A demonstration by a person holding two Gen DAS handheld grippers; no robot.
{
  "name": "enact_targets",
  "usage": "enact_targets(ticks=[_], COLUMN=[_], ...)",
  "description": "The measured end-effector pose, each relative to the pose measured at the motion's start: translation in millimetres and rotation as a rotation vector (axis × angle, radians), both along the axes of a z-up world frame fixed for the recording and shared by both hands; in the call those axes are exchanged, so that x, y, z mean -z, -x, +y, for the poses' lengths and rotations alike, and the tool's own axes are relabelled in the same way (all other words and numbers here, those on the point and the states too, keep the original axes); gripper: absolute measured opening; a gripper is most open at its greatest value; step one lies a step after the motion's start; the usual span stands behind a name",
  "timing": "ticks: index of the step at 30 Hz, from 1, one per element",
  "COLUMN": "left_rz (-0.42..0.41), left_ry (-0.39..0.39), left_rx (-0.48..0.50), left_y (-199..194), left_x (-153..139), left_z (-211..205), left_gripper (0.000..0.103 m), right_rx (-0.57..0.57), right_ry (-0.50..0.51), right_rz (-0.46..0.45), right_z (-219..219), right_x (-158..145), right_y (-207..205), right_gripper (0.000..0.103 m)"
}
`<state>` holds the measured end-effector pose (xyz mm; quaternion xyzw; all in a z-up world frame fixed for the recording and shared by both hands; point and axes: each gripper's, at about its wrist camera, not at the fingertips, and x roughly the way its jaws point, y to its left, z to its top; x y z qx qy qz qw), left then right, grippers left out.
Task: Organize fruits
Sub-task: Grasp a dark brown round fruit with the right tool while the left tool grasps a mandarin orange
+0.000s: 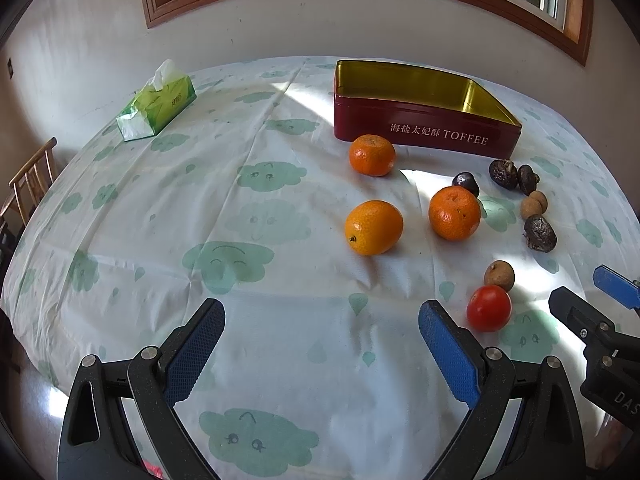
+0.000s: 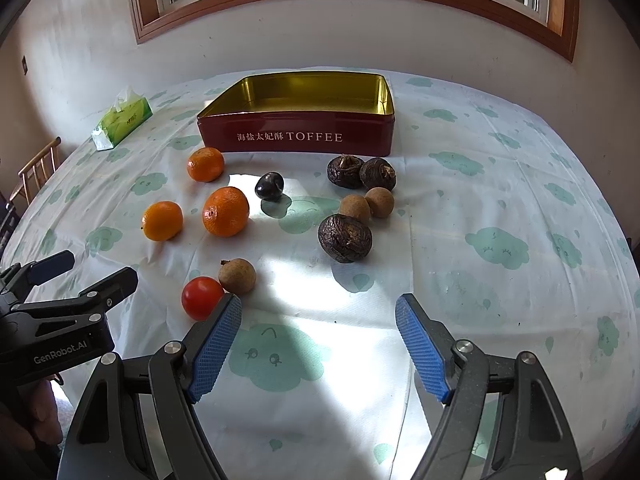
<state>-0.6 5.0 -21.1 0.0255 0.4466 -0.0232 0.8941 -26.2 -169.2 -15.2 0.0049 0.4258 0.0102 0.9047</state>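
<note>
Both the left gripper (image 1: 322,344) and the right gripper (image 2: 319,342) are held spread and empty, well short of the open red rectangular toffee tin (image 2: 296,138), apparently because the round orange mandarins (image 2: 225,211) scattered before that tin have not yet been gathered.

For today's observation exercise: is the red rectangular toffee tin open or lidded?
Open: the red rectangular toffee tin has no lid, and its bare gold inside shows in both views.

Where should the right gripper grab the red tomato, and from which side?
Grip the red tomato across its round middle, coming from above. A longan touches its far-right side, so set the fingers on the free flanks. The right gripper is open and empty.
</note>
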Motion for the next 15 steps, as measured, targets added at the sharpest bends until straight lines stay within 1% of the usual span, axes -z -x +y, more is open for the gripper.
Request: enact_targets(ticks=[15], left_rz=[0.007], left_ry=[0.005], left_rx=[-0.003], left_y=[-5.7], left_x=[-0.5], left_z=[1.9], left_gripper=[0.097], right_rx=[0.021], right_ry=[-0.024], right_rz=[0.016], right_z=[-5.2], right_x=[4.9], right_y=[-4.5], right_gripper=[0.076])
